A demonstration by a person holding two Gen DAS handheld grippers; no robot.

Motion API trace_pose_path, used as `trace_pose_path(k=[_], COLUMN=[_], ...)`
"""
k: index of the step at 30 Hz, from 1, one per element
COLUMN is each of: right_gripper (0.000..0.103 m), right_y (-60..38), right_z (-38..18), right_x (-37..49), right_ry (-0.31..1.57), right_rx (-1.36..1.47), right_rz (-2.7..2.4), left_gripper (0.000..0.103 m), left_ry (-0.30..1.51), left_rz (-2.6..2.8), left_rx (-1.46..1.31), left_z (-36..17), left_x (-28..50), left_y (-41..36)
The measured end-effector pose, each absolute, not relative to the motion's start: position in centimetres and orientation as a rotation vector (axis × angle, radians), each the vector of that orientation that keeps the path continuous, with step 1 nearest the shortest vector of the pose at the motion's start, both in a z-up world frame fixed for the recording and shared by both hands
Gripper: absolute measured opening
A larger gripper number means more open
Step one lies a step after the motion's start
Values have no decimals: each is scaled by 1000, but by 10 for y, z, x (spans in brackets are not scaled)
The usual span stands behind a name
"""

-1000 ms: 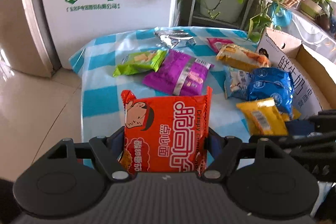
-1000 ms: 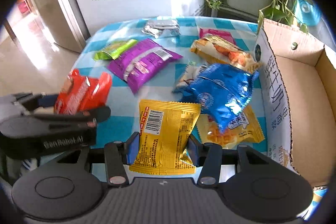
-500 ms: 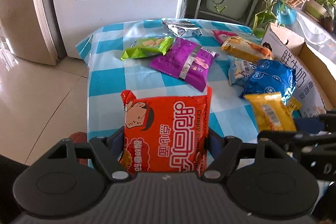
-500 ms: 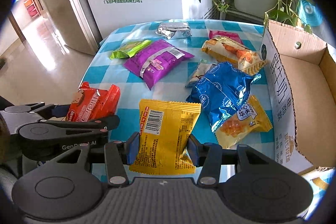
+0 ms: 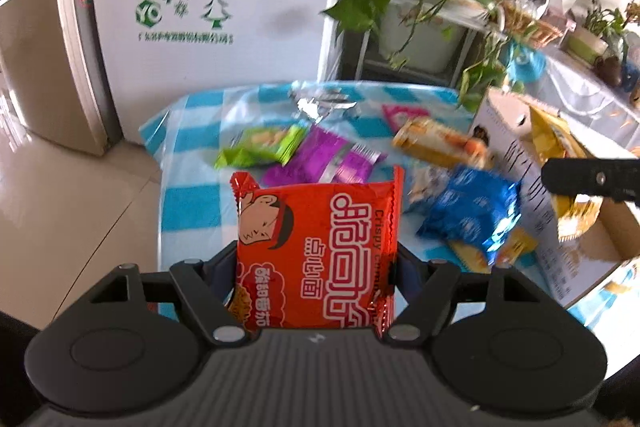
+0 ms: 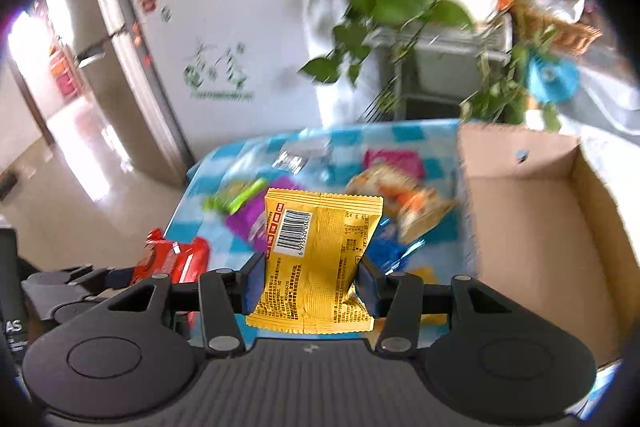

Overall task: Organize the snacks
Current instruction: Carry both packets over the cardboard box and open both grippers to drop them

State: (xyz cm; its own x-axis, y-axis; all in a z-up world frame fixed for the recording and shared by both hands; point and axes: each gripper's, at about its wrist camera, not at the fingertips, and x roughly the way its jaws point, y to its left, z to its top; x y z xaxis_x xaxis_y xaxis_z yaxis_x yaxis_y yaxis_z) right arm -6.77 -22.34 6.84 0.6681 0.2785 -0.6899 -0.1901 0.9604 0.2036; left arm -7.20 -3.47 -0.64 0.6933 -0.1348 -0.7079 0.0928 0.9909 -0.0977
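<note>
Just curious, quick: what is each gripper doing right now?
Left gripper: closed on the red snack packet.
Right gripper: closed on the yellow snack packet.

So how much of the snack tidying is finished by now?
Barely started. The cardboard box shows no packets inside in the right view. In hand: the left gripper holds a red packet, the right gripper a yellow packet. Left on the table: green, purple, blue, orange and a few more.
</note>
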Motion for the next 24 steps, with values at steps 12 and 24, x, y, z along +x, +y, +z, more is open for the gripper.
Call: trace_pose_path(k=[12, 24], right_gripper=[55, 55], right_y=[-294, -373], right_z=[89, 84], right_x=[-38, -26], right_ry=[739, 751], right_rx=[195, 369], right_rz=[109, -88], left_gripper=[76, 76], left_ry=[731, 727], left_rz=[-250, -369], left_rx=[-88, -71], left_z=[34, 48], left_x=[-51, -28], left_y=[-102, -185])
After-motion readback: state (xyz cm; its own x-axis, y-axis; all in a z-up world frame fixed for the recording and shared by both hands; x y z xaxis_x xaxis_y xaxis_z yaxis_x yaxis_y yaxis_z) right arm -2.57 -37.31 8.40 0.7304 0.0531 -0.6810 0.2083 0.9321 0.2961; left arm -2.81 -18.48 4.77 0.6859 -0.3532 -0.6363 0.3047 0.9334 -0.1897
